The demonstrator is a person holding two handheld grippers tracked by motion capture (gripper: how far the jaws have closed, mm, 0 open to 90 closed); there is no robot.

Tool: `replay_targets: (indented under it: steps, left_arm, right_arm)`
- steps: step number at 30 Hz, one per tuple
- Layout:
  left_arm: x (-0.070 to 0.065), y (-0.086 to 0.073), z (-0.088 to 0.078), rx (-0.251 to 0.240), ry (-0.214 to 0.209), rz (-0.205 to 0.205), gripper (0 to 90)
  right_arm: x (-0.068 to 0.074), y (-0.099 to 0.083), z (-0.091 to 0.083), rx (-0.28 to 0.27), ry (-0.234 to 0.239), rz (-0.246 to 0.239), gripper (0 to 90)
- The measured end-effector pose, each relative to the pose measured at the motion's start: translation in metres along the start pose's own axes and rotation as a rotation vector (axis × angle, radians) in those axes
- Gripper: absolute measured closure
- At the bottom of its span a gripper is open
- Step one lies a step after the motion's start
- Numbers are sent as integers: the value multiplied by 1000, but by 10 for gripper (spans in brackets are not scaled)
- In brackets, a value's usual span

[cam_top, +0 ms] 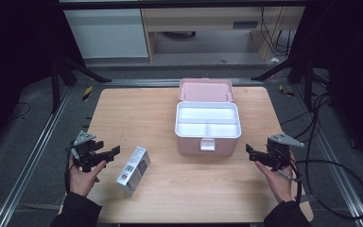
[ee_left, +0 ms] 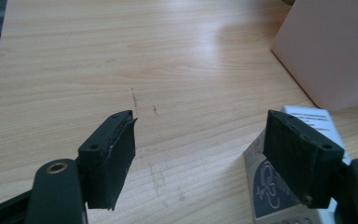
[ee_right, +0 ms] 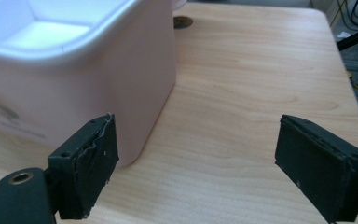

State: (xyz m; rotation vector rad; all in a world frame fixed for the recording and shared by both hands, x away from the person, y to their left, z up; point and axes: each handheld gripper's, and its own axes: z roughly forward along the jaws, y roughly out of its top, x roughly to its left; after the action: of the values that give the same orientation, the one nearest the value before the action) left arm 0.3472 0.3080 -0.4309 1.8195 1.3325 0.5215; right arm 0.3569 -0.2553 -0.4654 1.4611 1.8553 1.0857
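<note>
Left gripper (cam_top: 108,154) was held low over the near-left of the table (cam_top: 137,109), jaws spread wide with nothing between them. The small printed carton (cam_top: 133,170) lay flat on the wood just beside the gripper's right-hand jaw, not touching either pad. Judged: the gripper was lined up for a reach at the carton, jaws already parted to take its width.

Right gripper (cam_top: 251,152) hovered at the near-right, jaws likewise released and empty. The pink case (cam_top: 208,127) stood just off its left-hand jaw, lid thrown back, white tray (cam_top: 208,122) exposed. Judged: the case was left open so the carton could be dropped in, with the right hand parked close enough to steady the body if needed.

Left gripper view put the carton (ee_left: 303,154) partly behind the right-hand jaw, its label and blue emblem readable, and a corner of the pink case (ee_left: 335,51) ahead and to the right; faint scuffs marked the bare wood between the jaws. The high view gave none of that detail.

Right gripper view showed the case wall (ee_right: 98,84) rising beyond the left-hand jaw, whose pad lining looked torn and wrinkled, and open table between the jaws.

The high view alone gave the tray's three compartments, all empty, and both hands at once.
</note>
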Motion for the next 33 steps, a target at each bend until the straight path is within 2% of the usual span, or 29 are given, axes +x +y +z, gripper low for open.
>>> replay_targets:
  steps: [6,13,15,16,19,22,28,33]
  left_arm:
    - [-14,4,-11,-4,-26,17,242]
    - [-40,5,-13,14,-62,85,242]
    - [-42,5,-12,18,-66,95,243]
    - [-50,5,-10,36,-66,121,243]
    - [-56,3,-6,55,-66,142,244]
    - [-60,1,-1,80,-58,159,252]
    - [-69,-7,13,163,-51,206,290]
    - [-73,-11,21,206,-42,226,308]
  right_arm:
    - [3,-8,6,52,-27,-33,134]
    - [4,-8,0,22,-51,-40,150]
    - [5,-10,0,20,-47,-39,157]
    - [5,-10,1,23,-42,-43,159]
    - [5,-11,5,39,-37,-53,160]
    - [5,-12,7,53,-27,-59,164]
    - [6,-13,8,61,-17,-74,174]
    - [6,-13,10,69,-17,-83,177]
